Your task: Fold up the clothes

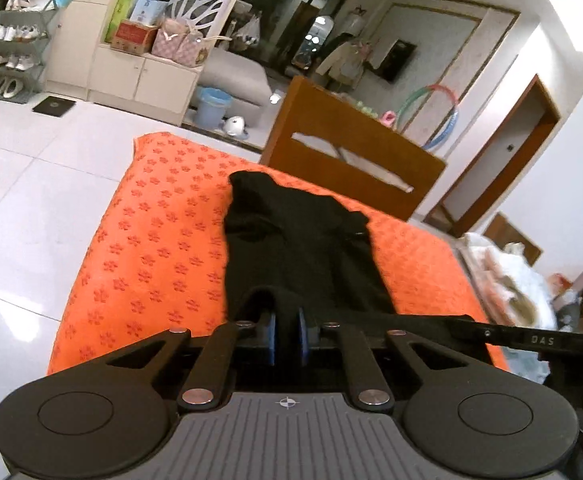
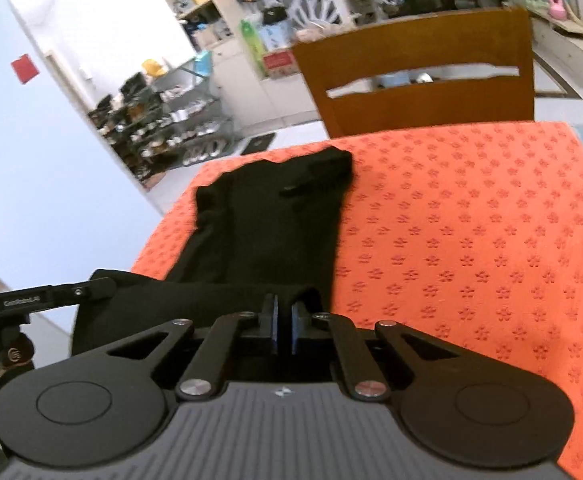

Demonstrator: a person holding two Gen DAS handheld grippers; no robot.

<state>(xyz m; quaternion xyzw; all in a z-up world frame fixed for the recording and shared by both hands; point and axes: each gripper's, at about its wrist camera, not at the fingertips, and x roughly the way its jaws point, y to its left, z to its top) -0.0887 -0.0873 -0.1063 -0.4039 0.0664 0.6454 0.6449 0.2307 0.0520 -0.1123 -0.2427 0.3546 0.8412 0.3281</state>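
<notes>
Left wrist: left gripper (image 1: 287, 330) clamped on the near edge of the black garment (image 1: 291, 240), fabric pinched between the blue pads. Garment lies lengthwise on the orange cloth (image 1: 151, 248), far end toward the wooden chair (image 1: 351, 160).

Right wrist: right gripper (image 2: 284, 330) also clamped on the garment's (image 2: 267, 220) near edge, fingers nearly together. Chair (image 2: 419, 80) sits behind the cloth (image 2: 471, 240). Left gripper's finger (image 2: 51, 294) shows at left.

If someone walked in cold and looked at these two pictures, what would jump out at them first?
First the bright orange flower-patterned cloth covering the table, with a black garment laid lengthwise along it. Next, the left tool and right tool, each pinched shut on the garment's near edge. Behind the table's far end stands a wooden chair, in front of cluttered shelves.
</notes>
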